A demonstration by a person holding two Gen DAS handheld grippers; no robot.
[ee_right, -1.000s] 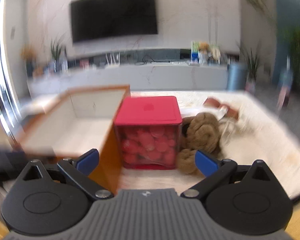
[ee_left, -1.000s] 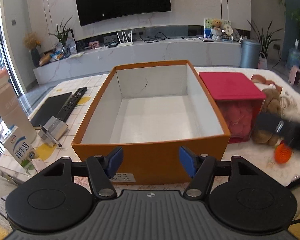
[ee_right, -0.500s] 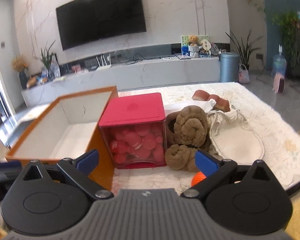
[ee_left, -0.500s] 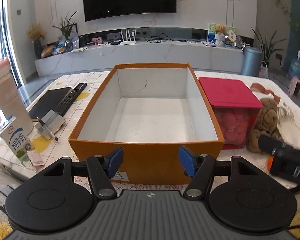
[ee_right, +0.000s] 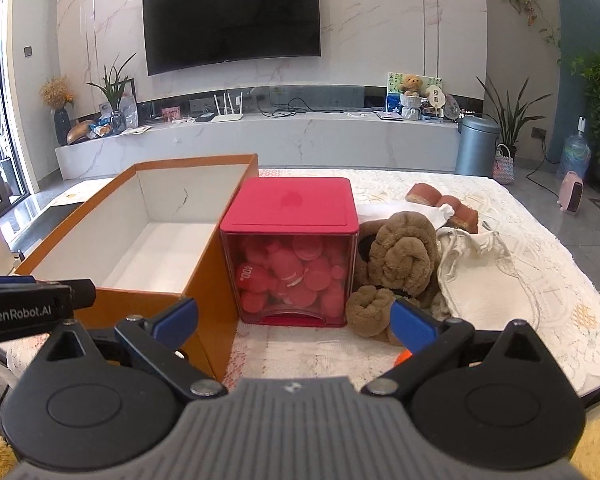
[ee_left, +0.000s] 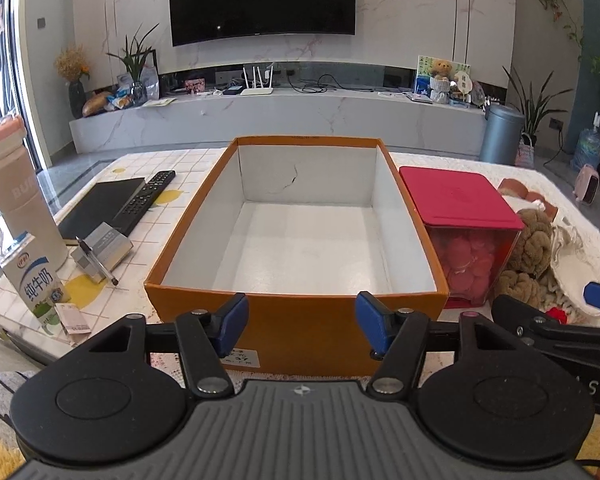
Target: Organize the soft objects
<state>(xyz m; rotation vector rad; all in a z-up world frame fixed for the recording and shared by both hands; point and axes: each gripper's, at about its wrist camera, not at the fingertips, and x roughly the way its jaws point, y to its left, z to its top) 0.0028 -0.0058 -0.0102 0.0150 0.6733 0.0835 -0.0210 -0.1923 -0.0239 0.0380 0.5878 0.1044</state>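
Note:
An empty orange box [ee_left: 204, 216] with a white inside stands on the table in front of my left gripper [ee_left: 300, 326], which is open and empty just before its near wall. The box also shows in the right wrist view [ee_right: 212, 280]. Right of it is a red-lidded clear box [ee_right: 290, 248] of red discs. A brown plush toy [ee_right: 400, 258] lies beside it with a cream cloth [ee_right: 476, 268] and brown slippers [ee_right: 444, 202]. My right gripper [ee_right: 296, 320] is open and empty before the red box. An orange ball [ee_right: 402, 357] peeks under its right finger.
Left of the orange box are a remote [ee_left: 146, 196], a black notebook [ee_left: 100, 206], a small metal box with a pen [ee_left: 100, 248], a milk carton [ee_left: 36, 286] and a pink bottle [ee_left: 16, 196]. A white lace cloth [ee_right: 540, 248] covers the table's right part.
Both grippers have pulled back and steadied. The right gripper has drawn away from the plush pile toward the near edge. Both stay open and empty.

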